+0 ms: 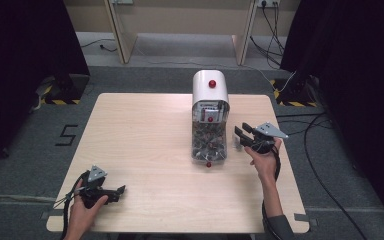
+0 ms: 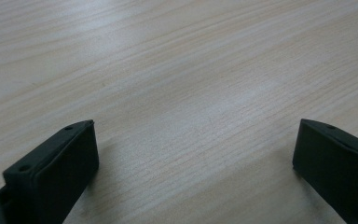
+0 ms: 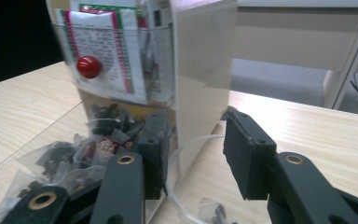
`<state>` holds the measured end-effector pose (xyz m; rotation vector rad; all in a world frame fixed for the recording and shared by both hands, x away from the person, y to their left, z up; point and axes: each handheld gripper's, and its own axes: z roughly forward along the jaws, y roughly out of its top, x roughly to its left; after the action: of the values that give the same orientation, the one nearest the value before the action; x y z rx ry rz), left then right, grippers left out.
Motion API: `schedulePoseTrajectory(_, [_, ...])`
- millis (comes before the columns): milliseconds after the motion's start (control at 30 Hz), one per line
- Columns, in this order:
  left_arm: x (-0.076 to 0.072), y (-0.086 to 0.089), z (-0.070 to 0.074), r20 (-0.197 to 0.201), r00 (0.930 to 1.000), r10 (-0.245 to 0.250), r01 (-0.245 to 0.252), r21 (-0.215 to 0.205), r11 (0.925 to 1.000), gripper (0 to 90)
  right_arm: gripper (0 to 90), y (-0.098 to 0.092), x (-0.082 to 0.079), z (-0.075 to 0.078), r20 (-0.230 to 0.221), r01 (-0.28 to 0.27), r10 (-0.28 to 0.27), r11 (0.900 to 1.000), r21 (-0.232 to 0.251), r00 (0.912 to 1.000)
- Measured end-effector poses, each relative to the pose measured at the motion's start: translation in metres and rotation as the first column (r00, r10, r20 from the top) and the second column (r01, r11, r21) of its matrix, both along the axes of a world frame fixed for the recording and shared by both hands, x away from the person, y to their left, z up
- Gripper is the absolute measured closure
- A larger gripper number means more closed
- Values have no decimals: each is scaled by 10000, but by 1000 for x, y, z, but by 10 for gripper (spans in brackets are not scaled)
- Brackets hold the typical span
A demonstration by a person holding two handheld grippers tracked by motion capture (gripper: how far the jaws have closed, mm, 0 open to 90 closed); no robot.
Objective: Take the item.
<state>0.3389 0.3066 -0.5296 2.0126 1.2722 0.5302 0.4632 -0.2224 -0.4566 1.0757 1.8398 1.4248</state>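
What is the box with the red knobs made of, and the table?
The box looks like plastic: a glossy white top and a see-through lower part, since small packets show inside. The red knob looks like shiny plastic. The table looks like pale wood or wood-look laminate, from its grain lines.

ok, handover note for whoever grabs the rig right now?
Left gripper: open, idle low over the table at its near-left corner, nothing between the jaws.
Right gripper: open, beside the right wall of the white dispenser box, jaws holding nothing.
The dispenser's clear front drawer lies pulled open, showing small bagged parts.
Done: drawer open. Left: apparently picking out a bag.
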Motion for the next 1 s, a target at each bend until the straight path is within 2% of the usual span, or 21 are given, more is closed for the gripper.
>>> schedulePoseTrajectory(467, [0,0,0,1,10000,0,0,0,10000,0,570,21,-9,4,-182,-655,649,9971,-378,9977])
schedulePoseTrajectory(1000, [0,0,0,0,10000,0,0,1,10000,0,543,24,-28,5,-369,-952,929,9933,-651,9950])
